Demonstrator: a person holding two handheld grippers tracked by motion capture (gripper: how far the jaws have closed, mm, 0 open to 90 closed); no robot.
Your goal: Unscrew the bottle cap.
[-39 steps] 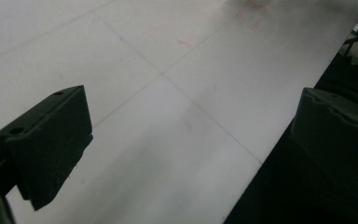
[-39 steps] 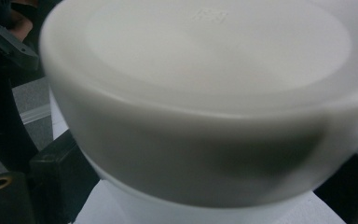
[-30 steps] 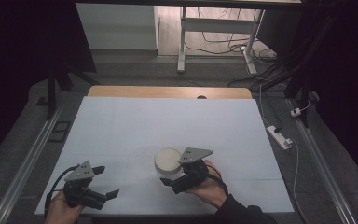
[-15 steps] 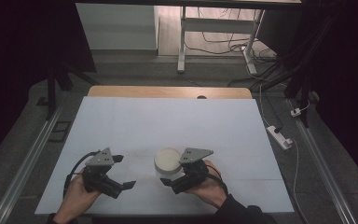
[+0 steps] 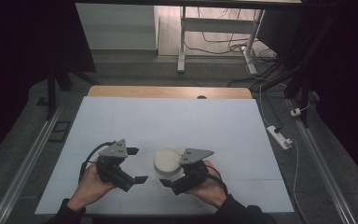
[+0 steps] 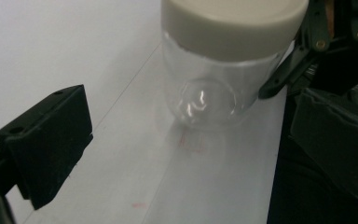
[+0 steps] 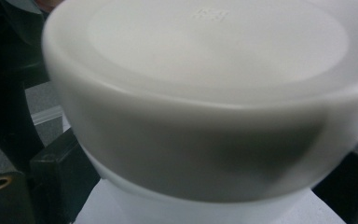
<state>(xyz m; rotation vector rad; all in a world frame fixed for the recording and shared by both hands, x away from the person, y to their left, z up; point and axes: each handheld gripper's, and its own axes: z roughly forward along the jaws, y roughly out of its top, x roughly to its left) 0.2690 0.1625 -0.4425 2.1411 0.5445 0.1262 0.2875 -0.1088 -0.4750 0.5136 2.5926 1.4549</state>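
Clear jar (image 6: 209,88) with cream lid (image 5: 167,158) upright on white worktop (image 5: 177,121), near front edge. Right gripper (image 5: 175,179) jaws clamp jar body. Left gripper (image 5: 137,165) spread wide, empty, beside jar. Advice: close left squarely on lid, keep right firm.

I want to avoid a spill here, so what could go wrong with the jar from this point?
The left gripper is open and close to the jar; coming in off-centre, one jaw could knock the jar instead of straddling it. The right gripper sits against the jar's base, so the tall jar might tip when pushed higher up. If the cream lid gets twisted, the smooth clear wall could slip in the jaws.
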